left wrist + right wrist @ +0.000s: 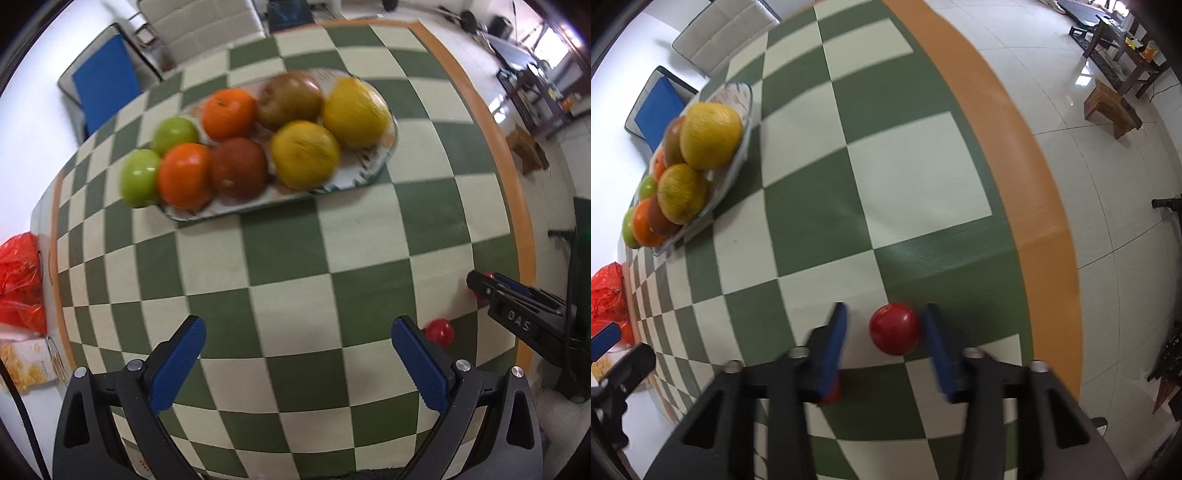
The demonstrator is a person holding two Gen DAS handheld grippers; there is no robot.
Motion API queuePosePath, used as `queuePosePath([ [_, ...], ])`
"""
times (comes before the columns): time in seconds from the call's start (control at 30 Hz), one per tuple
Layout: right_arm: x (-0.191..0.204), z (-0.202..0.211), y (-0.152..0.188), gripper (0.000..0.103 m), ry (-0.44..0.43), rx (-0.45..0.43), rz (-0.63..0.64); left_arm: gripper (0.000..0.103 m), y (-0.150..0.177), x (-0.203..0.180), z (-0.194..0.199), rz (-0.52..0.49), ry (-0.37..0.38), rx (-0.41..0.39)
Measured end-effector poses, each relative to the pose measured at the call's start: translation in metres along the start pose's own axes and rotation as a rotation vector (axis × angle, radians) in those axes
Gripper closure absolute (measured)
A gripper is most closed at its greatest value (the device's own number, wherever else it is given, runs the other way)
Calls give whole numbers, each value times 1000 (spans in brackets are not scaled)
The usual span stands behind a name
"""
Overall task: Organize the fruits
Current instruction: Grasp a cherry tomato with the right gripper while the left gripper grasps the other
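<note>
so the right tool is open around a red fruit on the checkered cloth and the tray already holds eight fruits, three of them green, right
Only two are green. The left wrist view shows the tray with eight fruits, two green ones at its left end. The rest holds: the right tool is open around the red fruit.

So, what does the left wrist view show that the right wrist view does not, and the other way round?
Only the left wrist view shows the whole plate with all eight fruits, and the open, empty left claw. Only the right wrist view shows the right claw open around a red fruit, plus a wooden stool on the floor. Both share the checkered tablecloth, the yellow fruits and the red bag.
</note>
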State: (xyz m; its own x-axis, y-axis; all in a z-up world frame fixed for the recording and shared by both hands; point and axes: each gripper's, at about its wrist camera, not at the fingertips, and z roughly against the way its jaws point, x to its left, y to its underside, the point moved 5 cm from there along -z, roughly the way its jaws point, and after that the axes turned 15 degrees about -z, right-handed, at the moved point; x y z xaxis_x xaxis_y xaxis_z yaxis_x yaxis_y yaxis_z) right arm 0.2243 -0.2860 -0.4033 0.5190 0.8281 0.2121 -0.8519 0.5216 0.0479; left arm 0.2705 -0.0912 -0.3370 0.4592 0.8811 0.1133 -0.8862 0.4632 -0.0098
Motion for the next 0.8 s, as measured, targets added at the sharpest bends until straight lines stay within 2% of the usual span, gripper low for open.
queuePosePath([
  [0.07, 0, 5, 2, 72, -1, -38, 35, 0, -3, -14, -11, -23, 36, 21],
  [0.2, -15, 22, 7, 72, -24, -58, 15, 0, -1, -48, -35, -34, 170, 91],
  [0.37, -44, 43, 11, 72, -9, -67, -43, 2, 0, -88, -58, -90, 246, 132],
  [0.4, -49, 46, 12, 72, -3, -67, -50, 6, 1, -95, -61, -102, 265, 135],
  [0.47, -57, 49, 12, 72, 5, -71, -63, 21, 0, -108, -63, -133, 277, 124],
  [0.5, -61, 50, 12, 72, 10, -71, -69, 36, 0, -111, -64, -144, 280, 123],
  [0.53, -65, 50, 12, 72, 12, -70, -76, 45, 0, -116, -66, -156, 283, 126],
  [0.57, -68, 52, 12, 72, 13, -70, -81, 61, 0, -119, -67, -162, 286, 126],
  [0.6, -71, 53, 11, 72, 13, -69, -85, 71, -1, -122, -68, -169, 292, 124],
  [0.67, -72, 54, 11, 72, 8, -65, -91, 74, -5, -121, -67, -177, 288, 112],
  [0.8, -62, 55, 11, 72, -8, -60, -78, 75, -9, -114, -60, -167, 299, 83],
])
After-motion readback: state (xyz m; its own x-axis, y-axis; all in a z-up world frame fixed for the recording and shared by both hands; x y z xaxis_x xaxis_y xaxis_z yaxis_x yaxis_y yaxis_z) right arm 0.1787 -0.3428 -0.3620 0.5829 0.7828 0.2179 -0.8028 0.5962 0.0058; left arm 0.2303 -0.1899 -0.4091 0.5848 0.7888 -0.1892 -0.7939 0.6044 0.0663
